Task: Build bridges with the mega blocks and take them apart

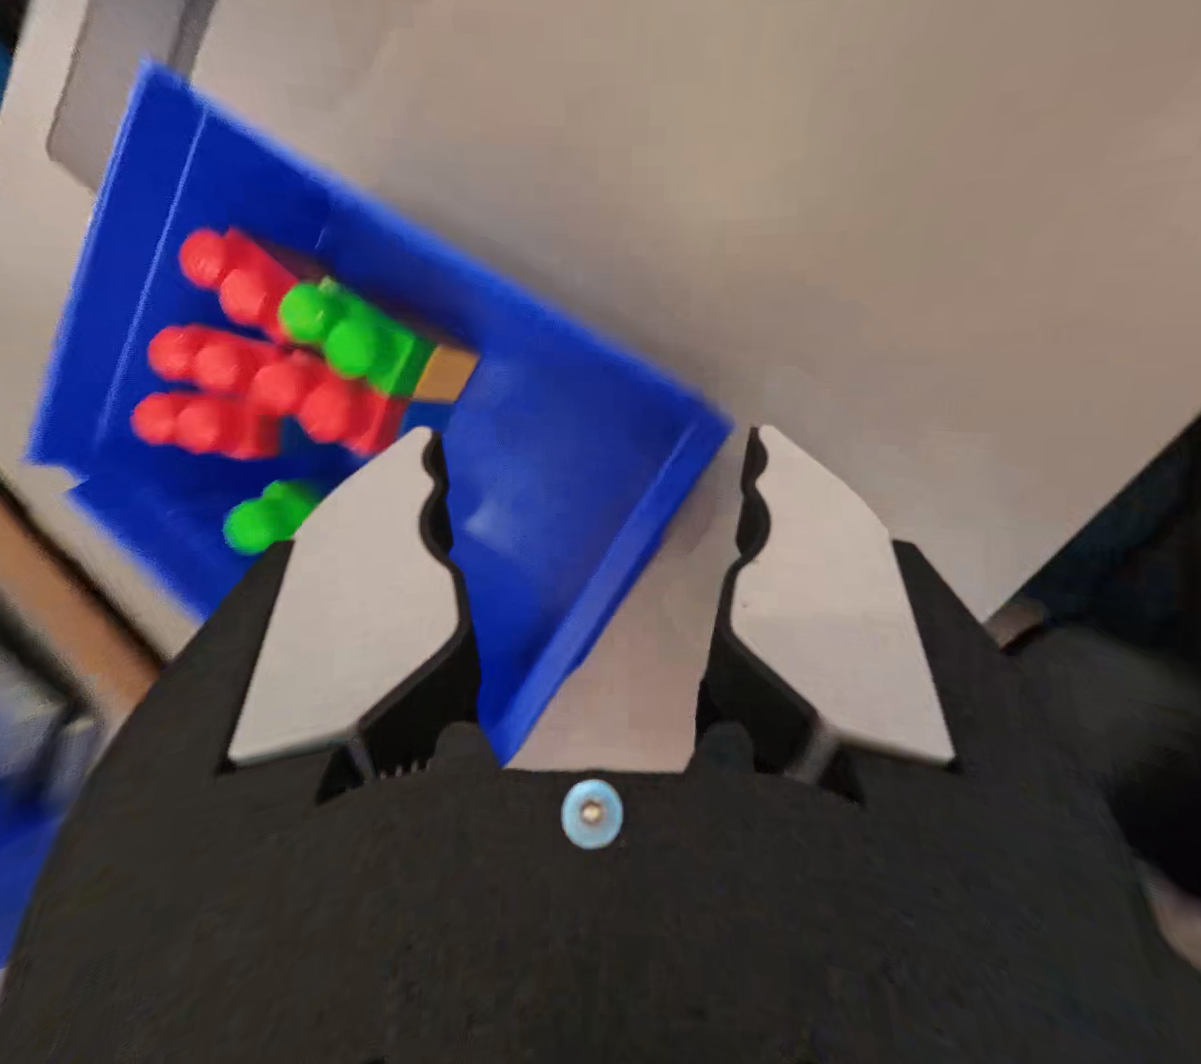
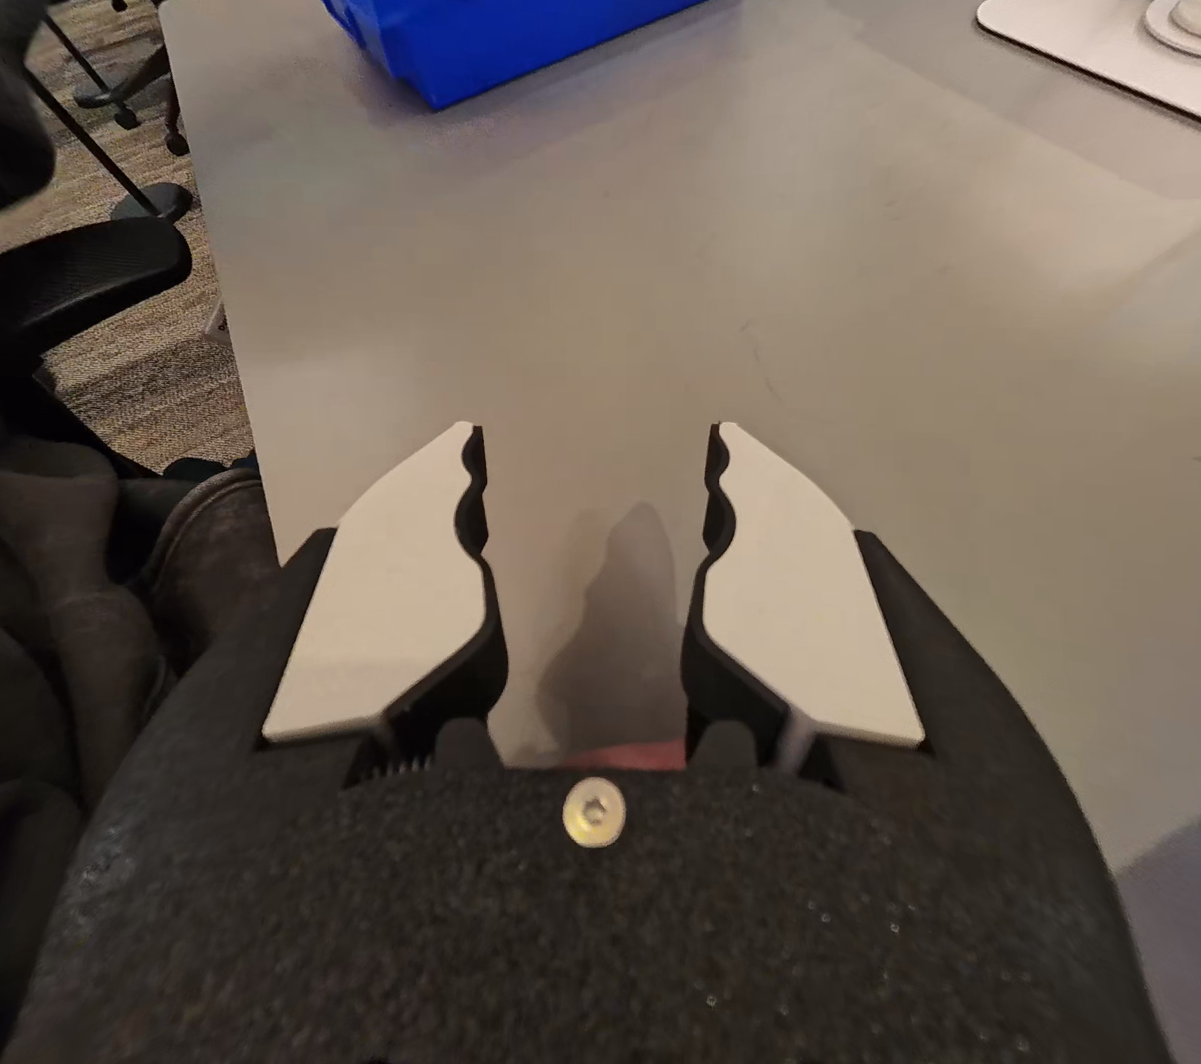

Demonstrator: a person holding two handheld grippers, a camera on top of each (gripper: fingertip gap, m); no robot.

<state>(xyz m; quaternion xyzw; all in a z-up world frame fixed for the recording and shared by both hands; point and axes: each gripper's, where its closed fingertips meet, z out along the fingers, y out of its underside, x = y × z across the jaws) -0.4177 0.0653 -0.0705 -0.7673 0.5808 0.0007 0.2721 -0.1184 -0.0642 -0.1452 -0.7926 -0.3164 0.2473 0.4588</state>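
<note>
Left gripper (image 1: 591, 435), jaws wide and empty, poised over blue bin's (image 1: 650, 545) near corner, red and green mega blocks (image 1: 273, 376) ahead-left inside; right gripper (image 2: 594, 431), equally wide, well back near worktop's (image 2: 845, 318) front edge.

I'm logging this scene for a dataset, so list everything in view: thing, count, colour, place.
bin: one, blue, on the table; left wrist view looks down into it, right wrist view shows its outside from afar.
red blocks: a blurred cluster, exact count unclear, inside the bin.
green blocks: two pieces visible, one on the red cluster, one nearer the left gripper's finger.
tan piece: one, beside the upper green block; too blurred to identify.
table: one, grey, bare between bin and right gripper.
white base: one, far right on the table.
office chairs: black, on carpet left of the table.
left gripper: open, empty, above the bin's edge.
right gripper: open, empty, over bare table.
</note>
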